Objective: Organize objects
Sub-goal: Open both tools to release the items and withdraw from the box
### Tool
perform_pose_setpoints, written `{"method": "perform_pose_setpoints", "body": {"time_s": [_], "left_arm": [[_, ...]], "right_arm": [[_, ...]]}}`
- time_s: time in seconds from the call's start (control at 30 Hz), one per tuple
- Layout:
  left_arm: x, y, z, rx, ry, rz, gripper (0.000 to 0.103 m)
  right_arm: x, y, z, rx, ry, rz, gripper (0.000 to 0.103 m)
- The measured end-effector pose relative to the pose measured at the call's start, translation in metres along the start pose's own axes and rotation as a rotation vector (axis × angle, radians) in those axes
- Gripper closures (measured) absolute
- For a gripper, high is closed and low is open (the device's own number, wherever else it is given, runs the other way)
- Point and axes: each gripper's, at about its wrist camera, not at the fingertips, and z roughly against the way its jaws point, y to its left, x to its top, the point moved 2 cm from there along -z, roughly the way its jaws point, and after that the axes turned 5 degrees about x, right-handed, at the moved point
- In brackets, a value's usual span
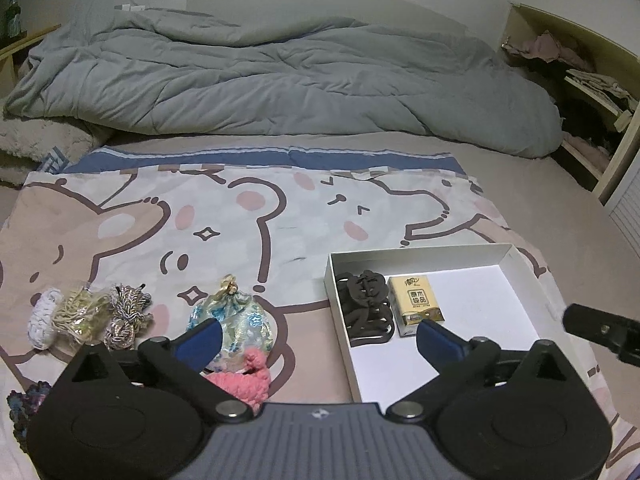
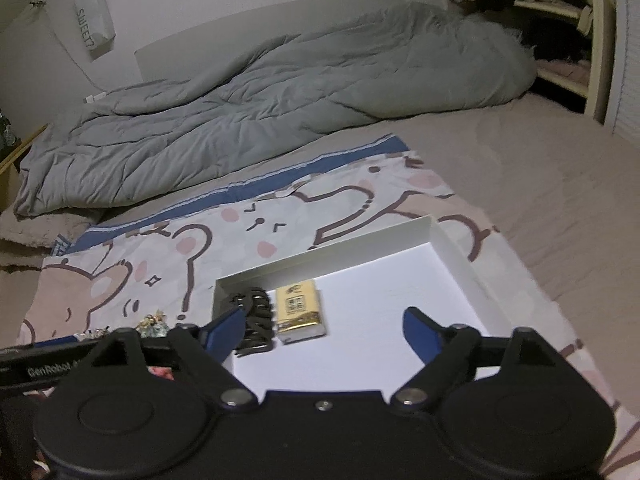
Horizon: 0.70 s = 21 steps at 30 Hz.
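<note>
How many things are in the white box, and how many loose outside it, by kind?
In box:
Black hair clip: 1
Tissue pack: 1
Outside, left wrist view:
Cord bundles: 3
Floral pouch: 1
Pink knit piece: 1
Dark knit piece: 1
Total: 8

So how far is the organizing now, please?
Done: the black hair claw clip and yellow tissue packet lie in the white cardboard box. In hand: nothing; left gripper and right gripper are open. Left: the floral drawstring pouch, pink knitted piece and cord bundles outside.
</note>
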Motion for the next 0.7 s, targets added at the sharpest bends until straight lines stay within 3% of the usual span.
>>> {"method": "perform_pose_setpoints", "body": {"time_s": [0.3, 0.7], "left_arm": [[-0.005, -0.002, 0.010, 0.002, -0.012, -0.027, 0.000], [-0.010, -0.003, 0.021, -0.023, -0.041, -0.078, 0.000]], "right_arm": [[-0.010, -0.017, 0.019, -0.046, -0.021, 0.004, 0.000], [-0.015, -0.024, 0.030, -0.110, -0.017, 0.034, 0.000]]}}
